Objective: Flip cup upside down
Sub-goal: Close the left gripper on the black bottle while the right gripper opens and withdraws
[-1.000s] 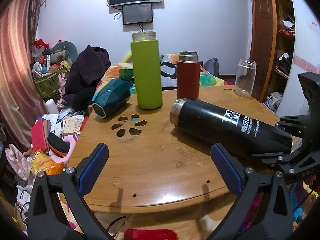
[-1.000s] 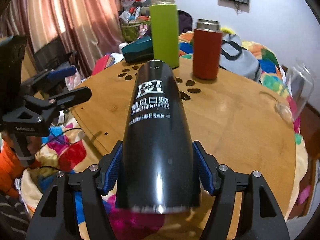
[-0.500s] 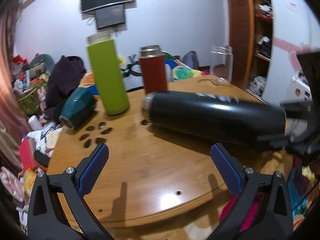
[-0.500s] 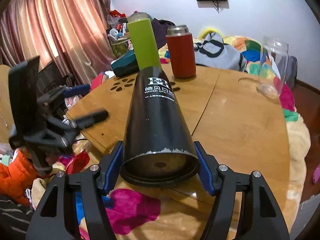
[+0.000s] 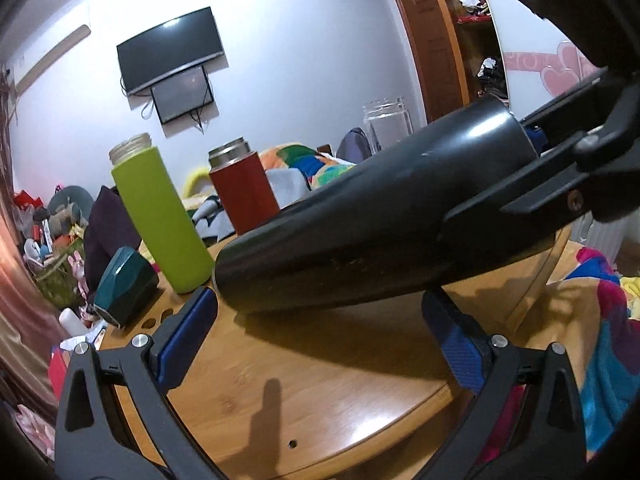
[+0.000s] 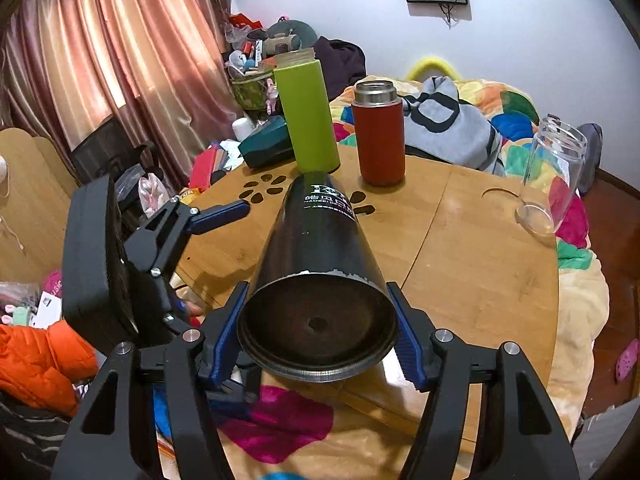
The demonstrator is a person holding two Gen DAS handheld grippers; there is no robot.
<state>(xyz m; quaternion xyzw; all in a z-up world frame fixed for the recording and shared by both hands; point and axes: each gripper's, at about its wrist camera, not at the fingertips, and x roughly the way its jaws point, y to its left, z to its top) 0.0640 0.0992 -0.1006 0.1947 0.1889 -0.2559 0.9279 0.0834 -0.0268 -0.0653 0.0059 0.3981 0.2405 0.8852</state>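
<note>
While the right gripper (image 6: 316, 344) squeezes the tall black metal cup (image 6: 320, 272) near its flat bottom, the cup tilts over the round wooden table (image 6: 472, 256), mouth end down and away. The left gripper (image 5: 320, 332) is spread wide just under it, holding nothing. 3 more containers stand behind: a green bottle (image 6: 306, 120), a red flask (image 6: 378, 136), and a clear glass jar (image 6: 554, 172) with nothing seen inside.

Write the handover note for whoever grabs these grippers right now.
Right gripper: shut on the black cup near its base, holding it tilted, mouth end low toward the table.
Left gripper: open, empty, jaws just below the cup's mouth end.
Done: cup picked up and partly turned.
Left: finish turning it mouth-down, set it on the table clear of the green bottle and red flask, release.
</note>
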